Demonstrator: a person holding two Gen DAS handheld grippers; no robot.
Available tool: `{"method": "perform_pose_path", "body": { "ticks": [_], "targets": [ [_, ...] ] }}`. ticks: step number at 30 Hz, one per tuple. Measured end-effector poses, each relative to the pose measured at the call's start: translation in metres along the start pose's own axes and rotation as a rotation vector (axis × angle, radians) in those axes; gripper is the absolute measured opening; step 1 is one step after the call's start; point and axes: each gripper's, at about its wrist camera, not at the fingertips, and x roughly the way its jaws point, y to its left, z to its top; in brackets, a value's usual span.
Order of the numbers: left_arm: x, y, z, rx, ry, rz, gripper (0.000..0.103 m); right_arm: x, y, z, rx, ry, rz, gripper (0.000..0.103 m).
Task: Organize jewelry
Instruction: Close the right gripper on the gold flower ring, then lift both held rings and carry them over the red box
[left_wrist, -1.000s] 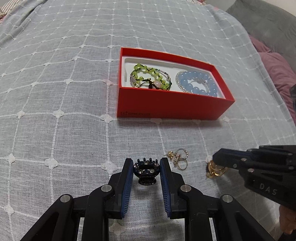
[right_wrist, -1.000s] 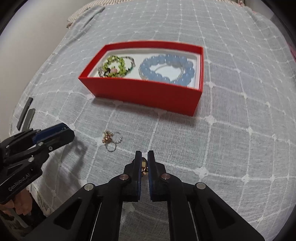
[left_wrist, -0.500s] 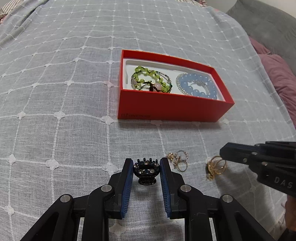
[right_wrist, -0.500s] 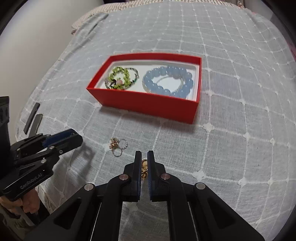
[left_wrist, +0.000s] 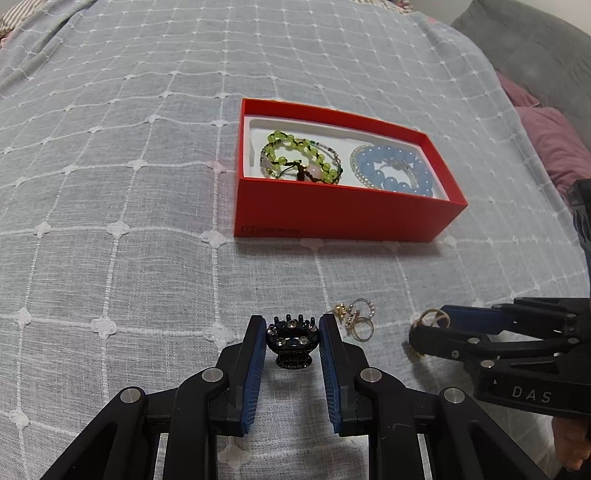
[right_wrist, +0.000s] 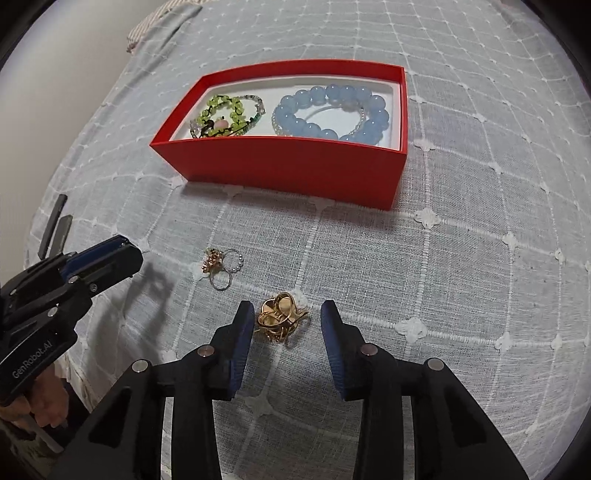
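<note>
A red box (left_wrist: 343, 216) (right_wrist: 291, 170) holds a green bead bracelet (left_wrist: 295, 157) (right_wrist: 225, 114) and a blue bead bracelet (left_wrist: 393, 170) (right_wrist: 332, 112). My left gripper (left_wrist: 293, 341) is shut on a black rhinestone hair claw (left_wrist: 293, 341), just above the cloth. My right gripper (right_wrist: 288, 319) is open, with its fingers on either side of a gold ring cluster (right_wrist: 279, 317) lying on the cloth; the cluster shows partly in the left wrist view (left_wrist: 430, 318). A small pile of rings (left_wrist: 354, 319) (right_wrist: 221, 267) lies between the two grippers.
A grey checked cloth (left_wrist: 110, 184) (right_wrist: 480, 240) covers the bed. A purple pillow (left_wrist: 554, 147) and a grey sofa (left_wrist: 535, 55) lie to the right. The cloth's edge drops off at the left in the right wrist view (right_wrist: 55, 206).
My right gripper has opened, and the gold ring cluster it pinched now lies free on the cloth between its fingers. My left gripper still holds the hair claw.
</note>
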Motion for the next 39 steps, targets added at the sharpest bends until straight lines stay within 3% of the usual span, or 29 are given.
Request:
{"method": "perform_pose_path", "body": {
  "ticks": [2, 3, 13, 19, 29, 39],
  "targets": [
    [0.000, 0.000, 0.000, 0.001, 0.000, 0.000, 0.023, -0.001, 0.000, 0.001, 0.004, -0.005, 0.009, 0.037],
    [0.000, 0.000, 0.000, 0.001, 0.000, 0.000, 0.023, -0.001, -0.001, 0.001, 0.006, -0.005, 0.010, 0.029],
    [-0.001, -0.001, 0.000, 0.003, -0.007, 0.002, 0.023, -0.011, -0.001, 0.003, 0.012, -0.036, 0.017, 0.029],
    [-0.012, -0.003, 0.008, 0.001, -0.067, 0.005, 0.023, -0.022, -0.007, 0.007, 0.033, -0.081, 0.029, 0.029],
    [-0.035, -0.017, 0.041, 0.020, -0.192, -0.005, 0.023, -0.053, -0.004, 0.024, 0.038, -0.228, 0.051, 0.029],
    [-0.015, -0.010, 0.088, -0.034, -0.196, -0.078, 0.023, -0.060, -0.035, 0.050, 0.153, -0.306, 0.071, 0.029]
  ]
}}
